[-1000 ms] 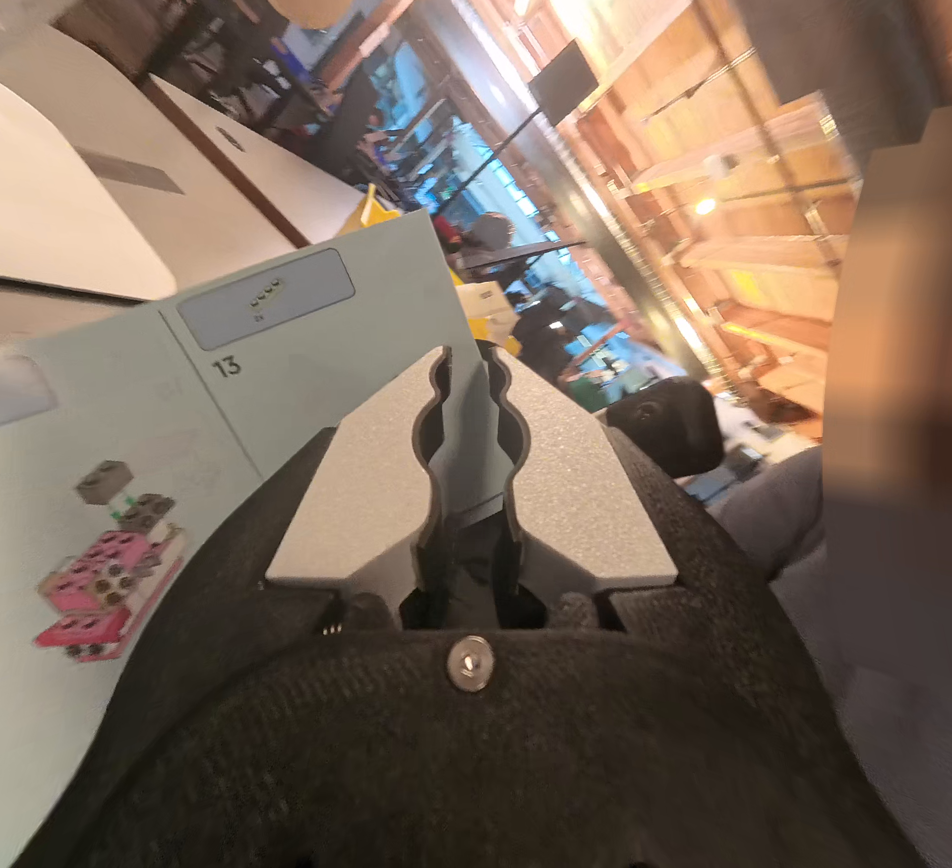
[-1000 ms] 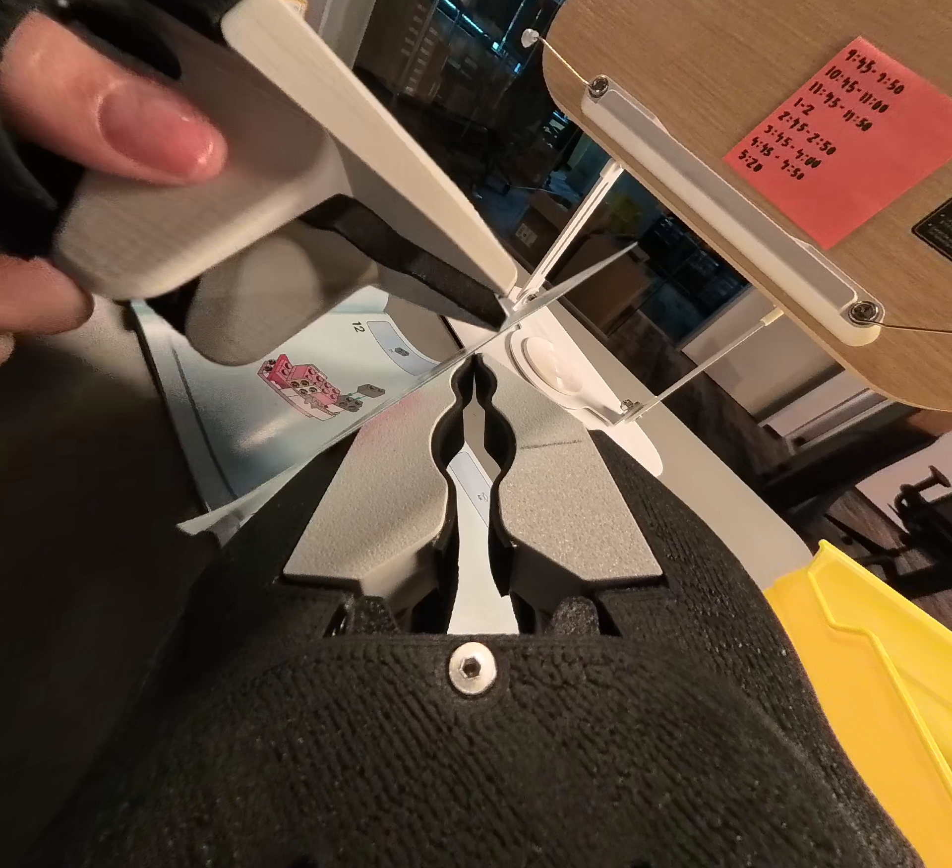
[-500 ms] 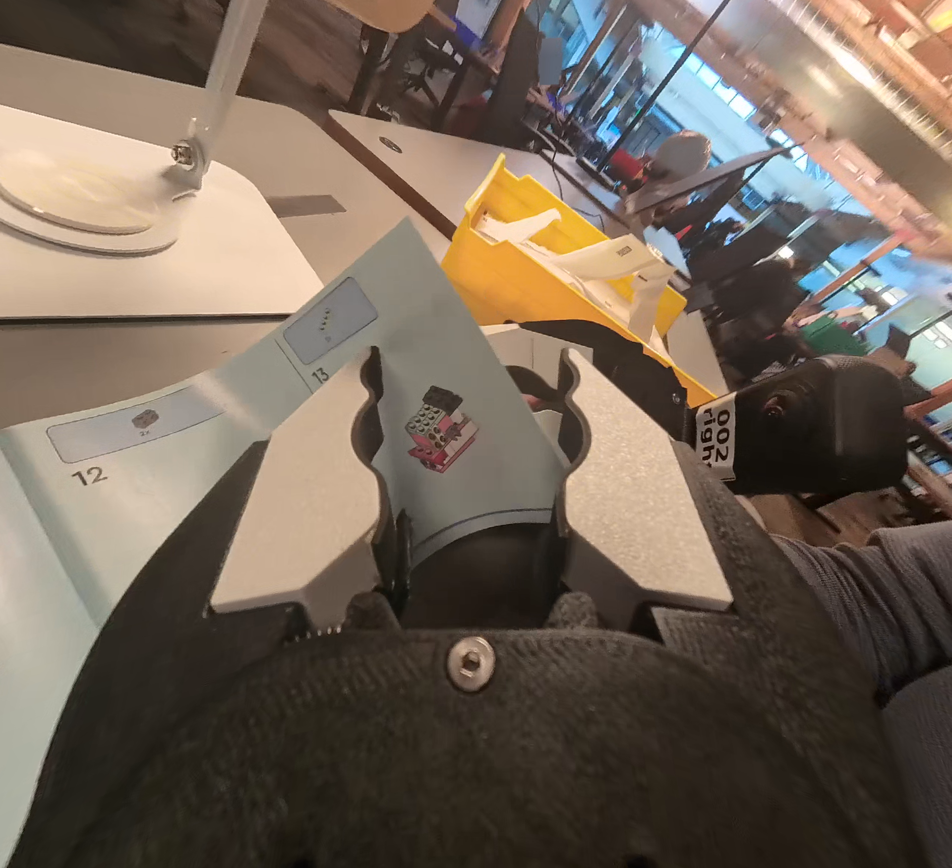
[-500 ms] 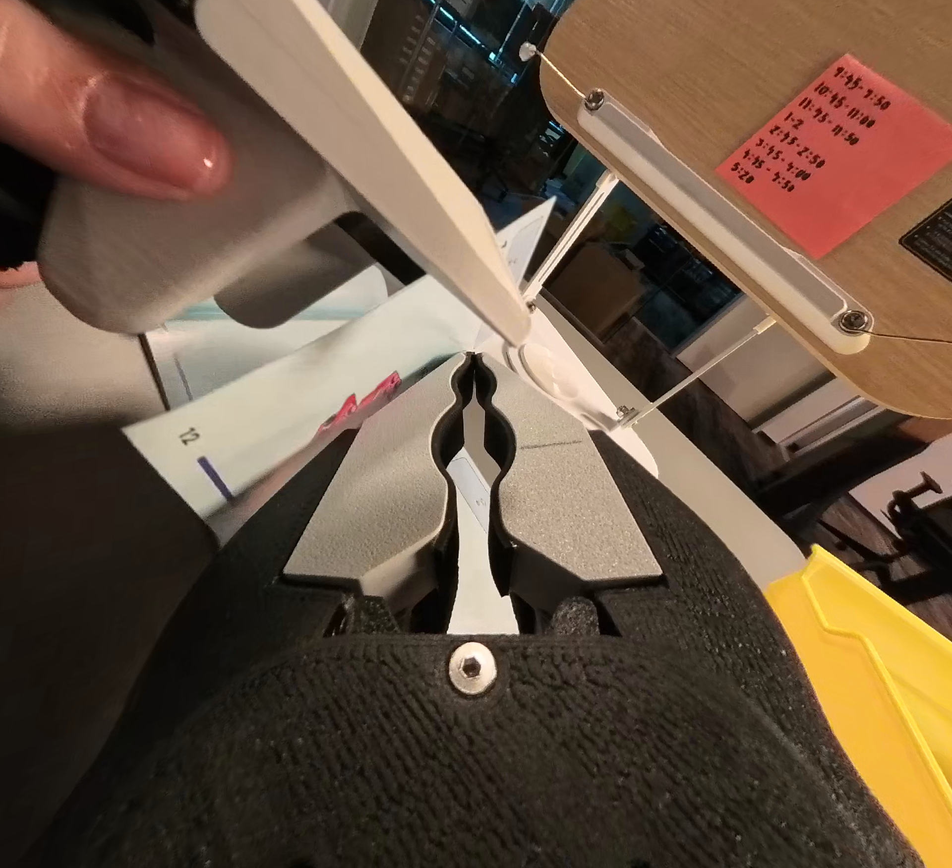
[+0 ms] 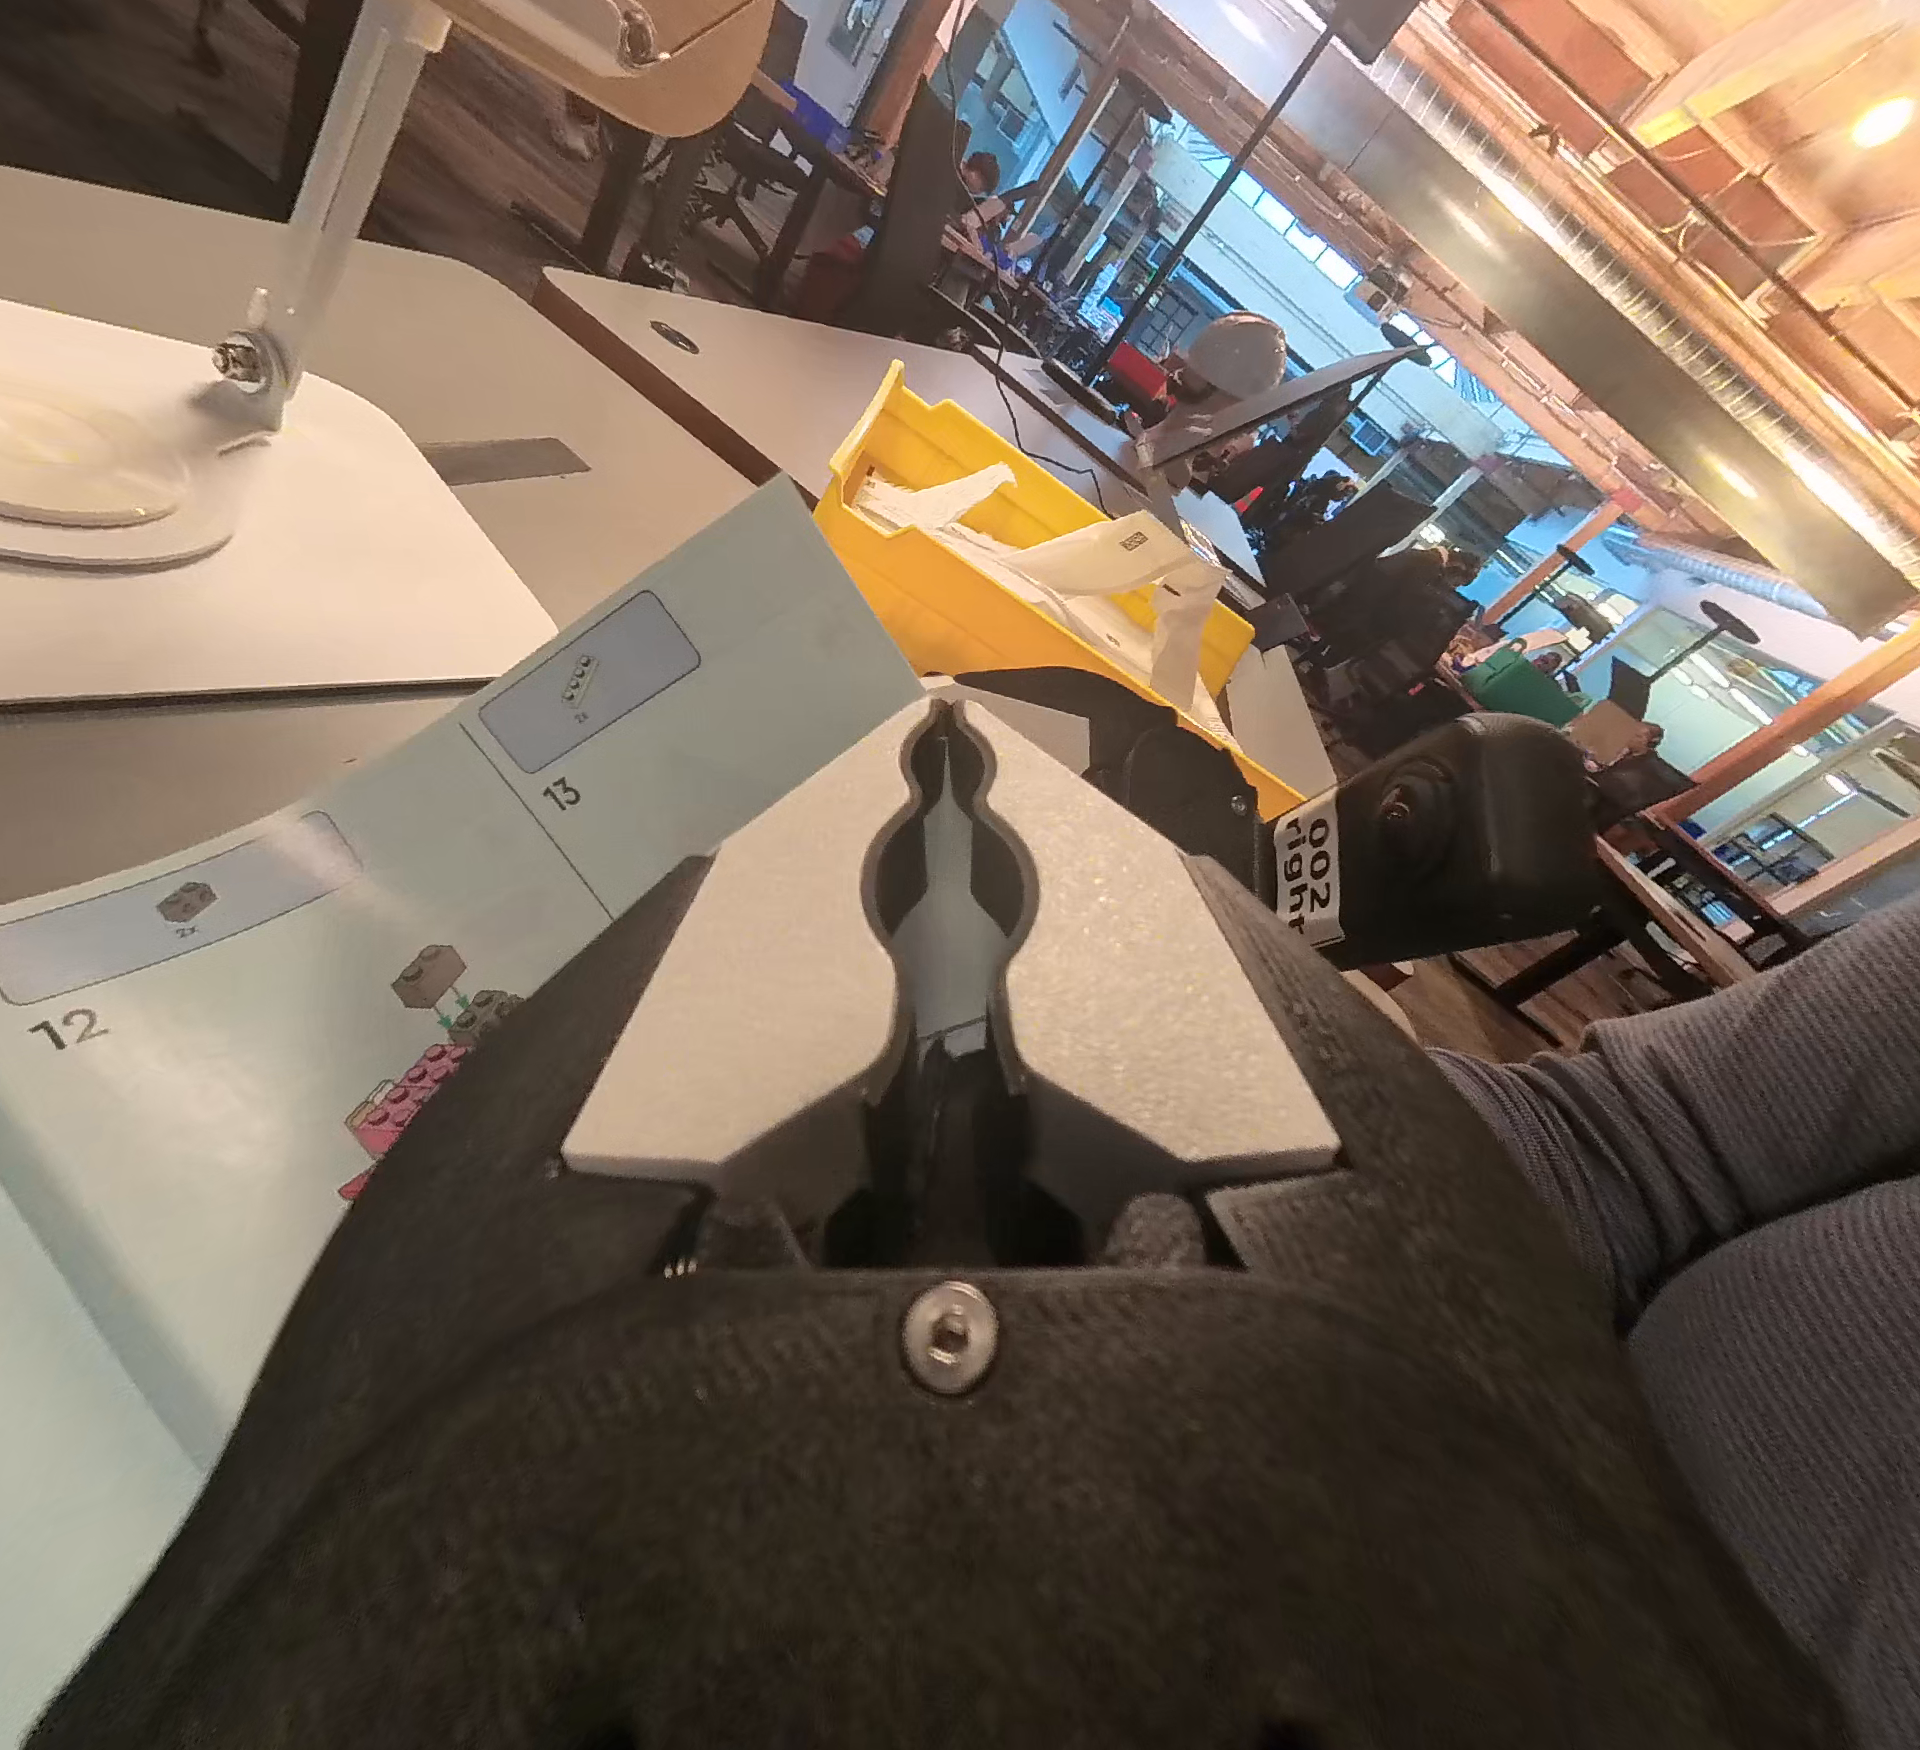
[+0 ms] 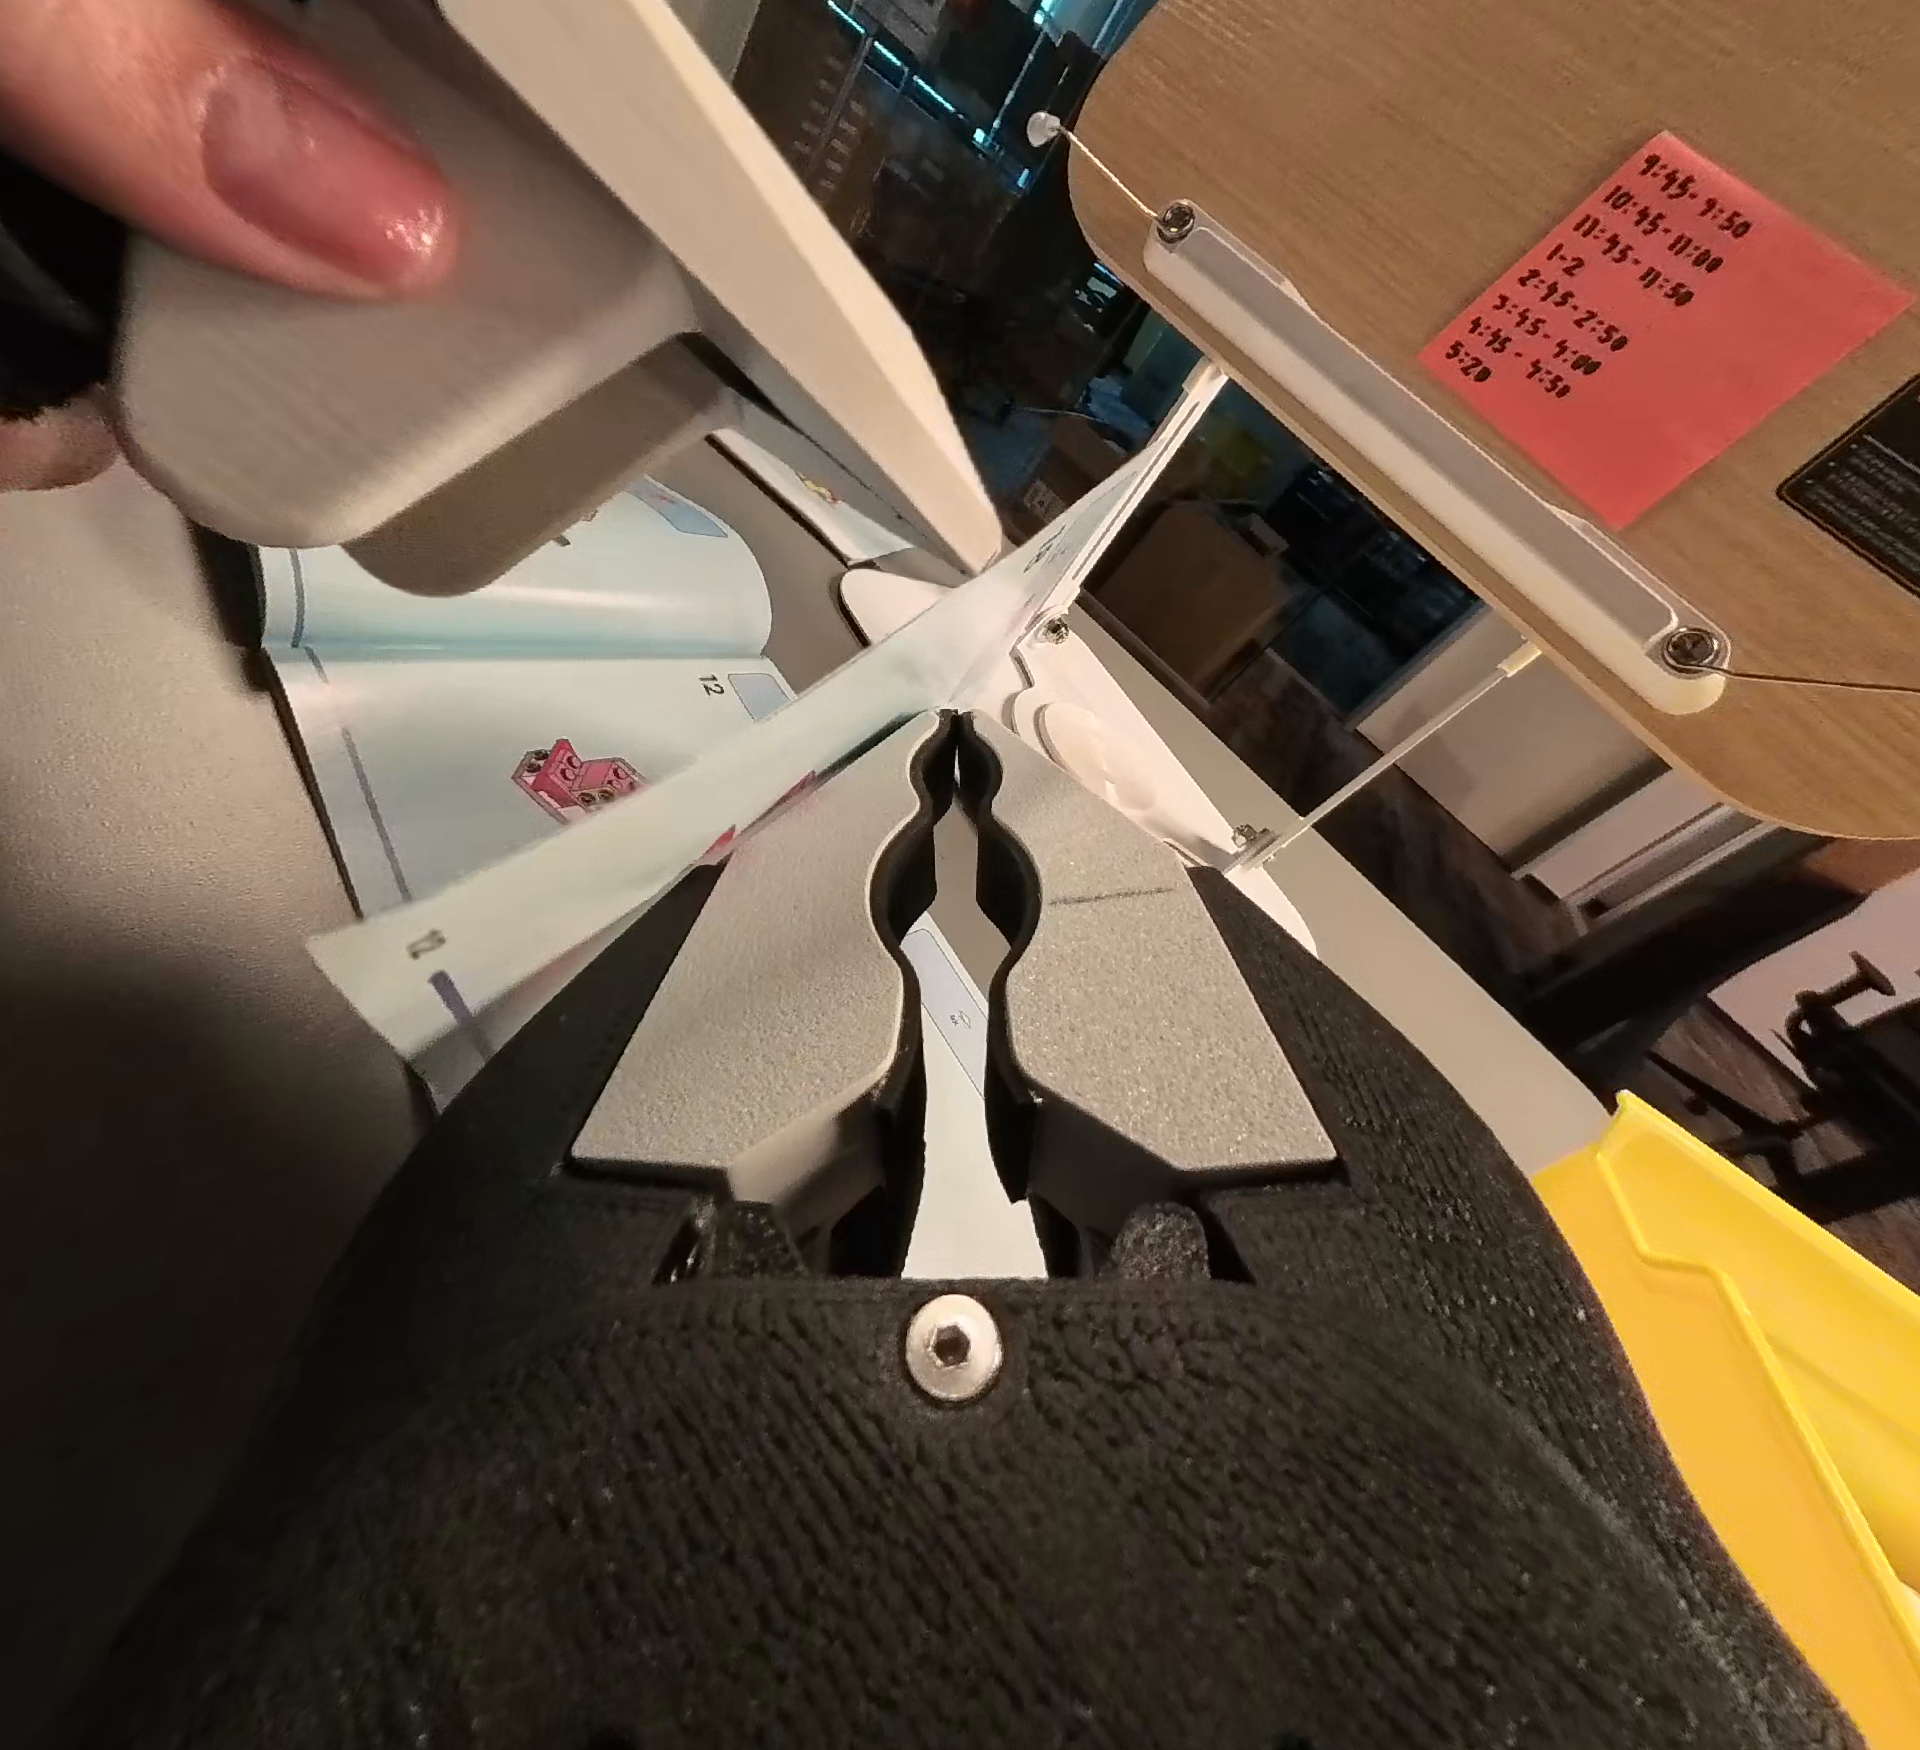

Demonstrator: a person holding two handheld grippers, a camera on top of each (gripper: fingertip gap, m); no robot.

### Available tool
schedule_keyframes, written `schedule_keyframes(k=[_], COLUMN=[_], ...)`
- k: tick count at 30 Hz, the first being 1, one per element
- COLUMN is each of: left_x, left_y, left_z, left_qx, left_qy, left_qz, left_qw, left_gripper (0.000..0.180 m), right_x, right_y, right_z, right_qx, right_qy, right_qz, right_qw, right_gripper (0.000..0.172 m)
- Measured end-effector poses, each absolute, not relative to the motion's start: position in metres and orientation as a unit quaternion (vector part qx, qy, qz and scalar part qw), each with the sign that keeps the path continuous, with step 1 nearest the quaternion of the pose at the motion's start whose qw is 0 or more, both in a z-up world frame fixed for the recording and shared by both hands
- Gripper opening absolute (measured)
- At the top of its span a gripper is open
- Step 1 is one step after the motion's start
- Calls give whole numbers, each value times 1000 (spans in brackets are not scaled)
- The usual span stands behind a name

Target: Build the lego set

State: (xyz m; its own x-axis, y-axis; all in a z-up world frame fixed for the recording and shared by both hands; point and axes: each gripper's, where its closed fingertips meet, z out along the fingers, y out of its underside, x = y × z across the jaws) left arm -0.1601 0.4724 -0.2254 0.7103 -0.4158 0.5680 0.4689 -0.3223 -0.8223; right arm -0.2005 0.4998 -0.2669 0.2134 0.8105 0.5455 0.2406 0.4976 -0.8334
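- The booklet page (image 5: 665, 692) runs behind the left gripper's fingers (image 5: 790, 952), its lower part hidden.
- The yellow bin (image 6: 1766, 1368) is cut off at the picture's right edge.

An open booklet (image 5: 312, 869) lies on the table (image 5: 156, 765), with a lamp base (image 5: 208, 537) behind it. A bin (image 5: 935, 578) with paper strips (image 5: 1101, 557) in it stands to the booklet's right.

pale blue booklet page (image 5: 665, 744) with pink brick drawing (image 6: 577, 781), yellow bin (image 5: 997, 599), red-orange sticky note (image 6: 1652, 329)
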Motion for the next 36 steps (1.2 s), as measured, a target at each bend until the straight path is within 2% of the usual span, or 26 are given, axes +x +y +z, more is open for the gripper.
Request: schedule_keyframes(k=[5,8,9,21,36], left_x=[-166,-172,-172,-170,-174], left_y=[472,475,476,476,475], left_z=[-225,-227,-229,-232,-229], left_qx=[-704,-709,-714,-714,-676], left_qy=[-42,-63,-65,-67,-90], left_qz=[-402,-394,-390,-397,-449], left_qw=[585,582,579,573,578], left_gripper=[1,27,29,1,0], right_x=[-201,-201,-201,-201,-199], right_y=[500,500,500,499,500], right_z=[-267,-267,-267,-267,-263], right_qx=[-448,-449,-449,-448,-456], right_qy=[-586,-586,-586,-586,-572], right_qz=[224,225,225,224,248], right_qw=[637,636,636,636,634], right_gripper=[0,0,0,0,0])
